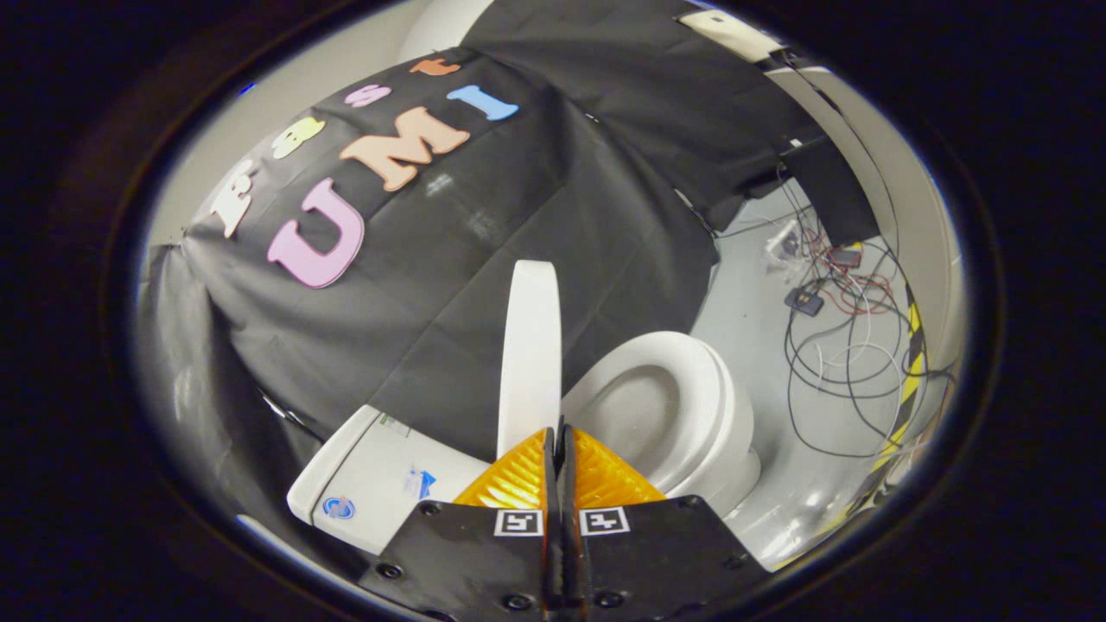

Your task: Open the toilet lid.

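Gripper view, gripper [560, 432] fingers pressed together on nothing, smooth white toilet lid [530, 345] raised edge-on just ahead, oval glossy seat [683, 406] exposed beside it, tank [380, 484] adjacent, cables [842, 345] strewn across grey floor [743, 294] beyond.

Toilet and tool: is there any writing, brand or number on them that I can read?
Tank: round logo and arrow sticker, too blurred to read.
Tool: two square patterned marks, no words; its fingers are shut together, the raised lid just ahead of them.
Lid and seat: no text.
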{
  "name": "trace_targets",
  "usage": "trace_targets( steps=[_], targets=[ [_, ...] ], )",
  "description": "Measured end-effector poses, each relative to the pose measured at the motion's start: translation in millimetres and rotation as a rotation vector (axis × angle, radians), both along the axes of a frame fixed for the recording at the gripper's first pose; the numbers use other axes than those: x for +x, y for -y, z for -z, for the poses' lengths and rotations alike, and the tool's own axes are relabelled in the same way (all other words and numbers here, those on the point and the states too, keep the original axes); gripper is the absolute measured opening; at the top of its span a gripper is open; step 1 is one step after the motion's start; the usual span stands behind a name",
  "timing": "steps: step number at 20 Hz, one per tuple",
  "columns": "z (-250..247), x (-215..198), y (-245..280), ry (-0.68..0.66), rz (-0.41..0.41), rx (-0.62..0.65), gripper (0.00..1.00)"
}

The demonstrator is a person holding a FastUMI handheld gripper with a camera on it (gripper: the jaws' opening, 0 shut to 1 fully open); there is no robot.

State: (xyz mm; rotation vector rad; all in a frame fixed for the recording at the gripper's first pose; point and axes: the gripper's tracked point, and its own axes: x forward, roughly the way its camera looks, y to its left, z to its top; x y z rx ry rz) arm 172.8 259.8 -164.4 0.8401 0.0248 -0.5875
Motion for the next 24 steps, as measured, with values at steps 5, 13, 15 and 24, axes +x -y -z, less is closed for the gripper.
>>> trace_targets(
  steps=[5,13,15,24],
  targets=[
    [-24,8,-15,-0.051,-0.065,-0.122,0.02],
    [-62,27,-48,-0.057,-0.162,-0.305,0.05],
    [-73,33,-60,-0.06,-0.193,-0.37,0.06],
    [-104,56,-105,-0.065,-0.315,-0.61,0.06]
  ],
)
